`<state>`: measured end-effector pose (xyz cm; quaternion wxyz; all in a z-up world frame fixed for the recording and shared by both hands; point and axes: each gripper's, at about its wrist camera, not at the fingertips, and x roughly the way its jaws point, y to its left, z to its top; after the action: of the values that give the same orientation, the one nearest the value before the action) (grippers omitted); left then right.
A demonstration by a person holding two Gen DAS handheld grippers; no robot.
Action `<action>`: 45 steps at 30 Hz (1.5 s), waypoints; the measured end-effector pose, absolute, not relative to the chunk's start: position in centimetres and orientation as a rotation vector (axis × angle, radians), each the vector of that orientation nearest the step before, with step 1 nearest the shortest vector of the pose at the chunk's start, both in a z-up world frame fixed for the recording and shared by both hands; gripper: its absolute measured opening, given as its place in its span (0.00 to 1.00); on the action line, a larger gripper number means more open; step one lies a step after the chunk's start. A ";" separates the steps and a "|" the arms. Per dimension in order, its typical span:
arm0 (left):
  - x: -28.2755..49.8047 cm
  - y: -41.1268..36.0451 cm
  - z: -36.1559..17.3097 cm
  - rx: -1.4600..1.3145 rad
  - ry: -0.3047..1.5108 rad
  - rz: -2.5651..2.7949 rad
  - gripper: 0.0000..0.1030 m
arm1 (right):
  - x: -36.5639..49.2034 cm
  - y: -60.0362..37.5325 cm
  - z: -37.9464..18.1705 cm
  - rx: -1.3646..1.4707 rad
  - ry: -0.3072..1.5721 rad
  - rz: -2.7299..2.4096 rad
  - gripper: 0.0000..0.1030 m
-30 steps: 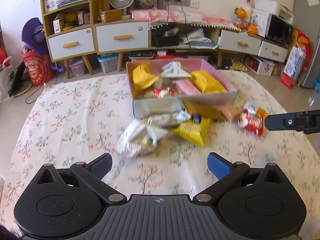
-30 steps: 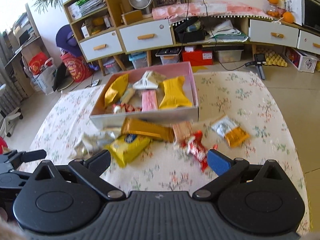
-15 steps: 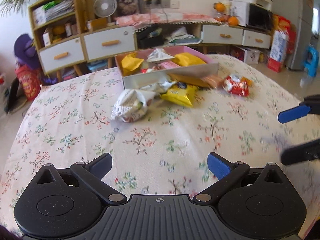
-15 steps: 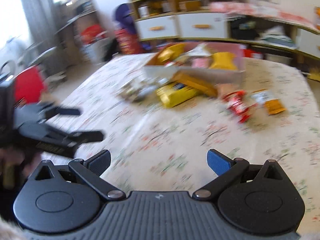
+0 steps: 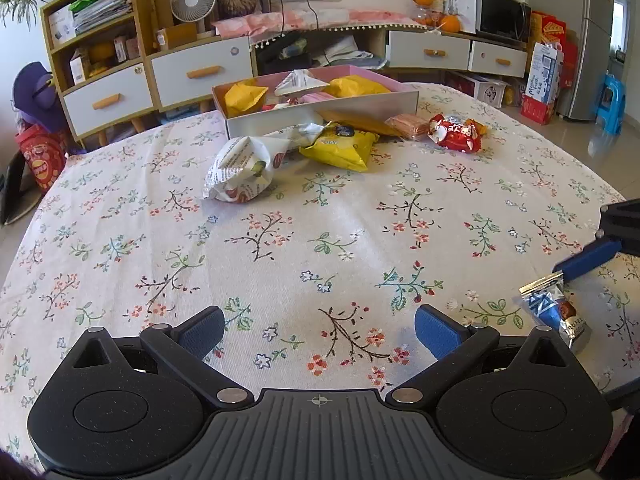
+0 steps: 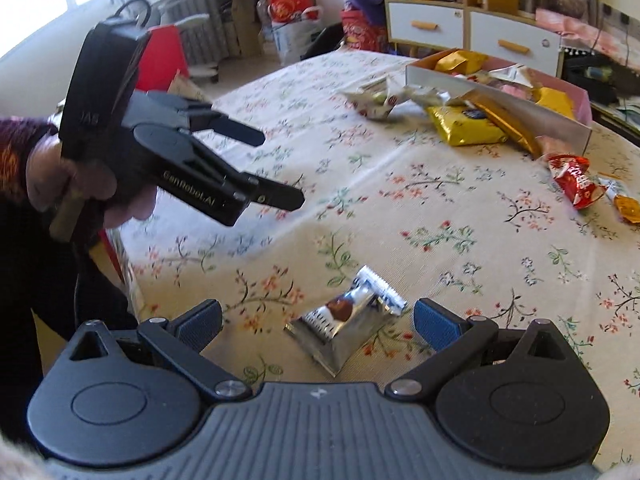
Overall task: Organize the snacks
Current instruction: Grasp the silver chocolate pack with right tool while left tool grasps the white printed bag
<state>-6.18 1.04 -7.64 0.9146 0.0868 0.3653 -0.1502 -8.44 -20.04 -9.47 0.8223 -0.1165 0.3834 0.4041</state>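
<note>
Shiny wrappers on matt cloth

The silver snack packet [image 6: 347, 326] is glossy crinkled foil; the floral tablecloth [image 5: 320, 240] is matt woven fabric; ribbed blue finger pads [image 6: 434, 322].

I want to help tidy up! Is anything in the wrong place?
Yes. One silver snack packet lies alone near the table's edge, between the open fingers of the right tool, far from the pink box. More snacks sit piled outside the box.

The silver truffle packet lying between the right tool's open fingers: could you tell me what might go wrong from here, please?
1. The silver truffle packet lies flat on the tablecloth, so the right tool may pinch cloth with it.
2. Its foil looks slick and puffy; it could slip out.
3. The left tool is open nearby; the two may collide.
</note>
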 end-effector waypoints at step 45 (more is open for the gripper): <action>5.2 1.1 -9.4 0.364 0.557 -0.225 0.99 | -1.0 -18.0 -8.3 -0.239 0.744 0.764 0.20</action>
<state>5.17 1.12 -9.39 0.9389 0.1782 0.2730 -0.1103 -1.05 -17.97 -8.25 0.8542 -0.1139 0.3538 0.3635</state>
